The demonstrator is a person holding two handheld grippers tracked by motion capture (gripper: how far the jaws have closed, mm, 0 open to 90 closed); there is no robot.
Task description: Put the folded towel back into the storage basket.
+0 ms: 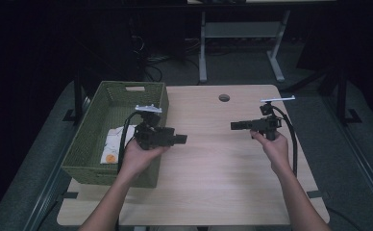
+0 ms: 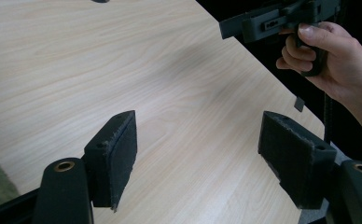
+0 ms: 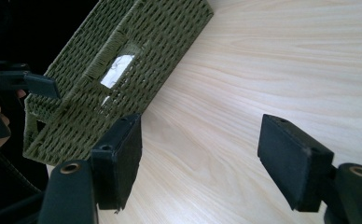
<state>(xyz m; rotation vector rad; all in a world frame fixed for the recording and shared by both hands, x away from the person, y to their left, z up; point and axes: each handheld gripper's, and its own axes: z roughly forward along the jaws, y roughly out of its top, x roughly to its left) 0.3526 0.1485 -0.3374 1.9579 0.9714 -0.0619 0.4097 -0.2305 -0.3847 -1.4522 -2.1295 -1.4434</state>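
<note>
A green woven basket (image 1: 91, 144) stands on the left side of the wooden table (image 1: 213, 183). Inside it lies a white packet (image 1: 111, 144) with an orange spot. My left gripper (image 1: 182, 139) hovers by the basket's right wall and points right. In the left gripper view it (image 2: 202, 154) is open, with bare table between its pads. My right gripper (image 1: 233, 126) is held over the table's right half and points left toward the basket (image 3: 123, 60). It (image 3: 200, 158) is also open with nothing in it. White shows through the basket's handle slot (image 3: 117, 70).
A round cable hole (image 1: 224, 97) sits near the table's far edge. Bare wood lies between the two grippers. In the left gripper view, the other hand (image 2: 337, 60) is near the table's right edge. Desk legs (image 1: 203, 53) and cables stand on the dark floor beyond.
</note>
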